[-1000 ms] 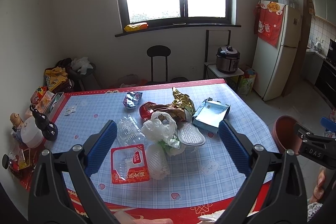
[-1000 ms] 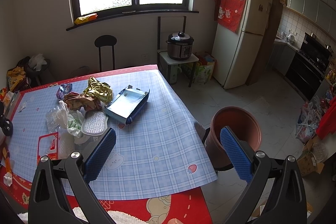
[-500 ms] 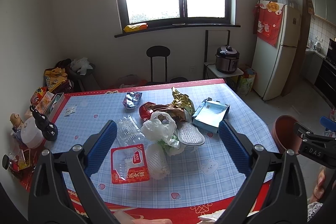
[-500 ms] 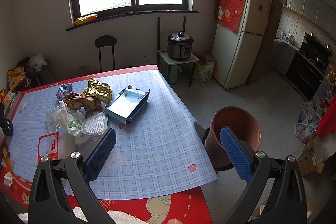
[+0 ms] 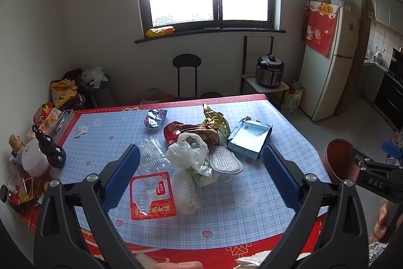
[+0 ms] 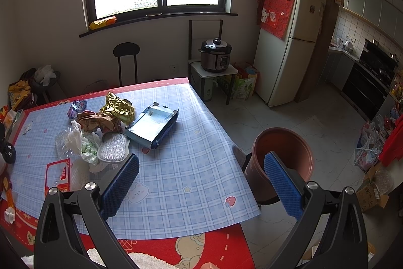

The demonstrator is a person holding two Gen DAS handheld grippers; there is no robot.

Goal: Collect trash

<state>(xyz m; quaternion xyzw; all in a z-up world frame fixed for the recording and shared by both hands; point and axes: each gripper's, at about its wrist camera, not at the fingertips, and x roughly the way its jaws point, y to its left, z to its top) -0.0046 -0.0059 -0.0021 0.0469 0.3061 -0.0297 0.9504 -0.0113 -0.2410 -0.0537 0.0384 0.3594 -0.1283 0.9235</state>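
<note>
Hovering above the near edge of the table (image 5: 252,213), the left gripper (image 5: 200,174) has its blue fingers spread wide with nothing between them. The right gripper (image 6: 201,183) hangs over the table's near right corner, its fingers likewise spread and empty.

The trash lies in a heap around the middle of the table. A white plastic bag (image 5: 187,151) sits at the heart of it, touching a grey mesh pad (image 5: 225,163) on its right. Behind the bag lie a red-brown snack wrapper (image 5: 191,131) and a crumpled gold foil bag (image 5: 216,121). A flattened blue box (image 5: 249,136) rests toward the right edge, just beside the foil bag. Nearer the front edge lie a red-rimmed clear tray (image 5: 152,196), a white foam net (image 5: 186,193) touching it, and a clear plastic shell (image 5: 151,154) behind the tray. A small silver-purple wrapper (image 5: 155,119) lies apart, toward the far edge.

A brown bucket (image 6: 282,155) stands on the floor just off the table's right edge.
</note>
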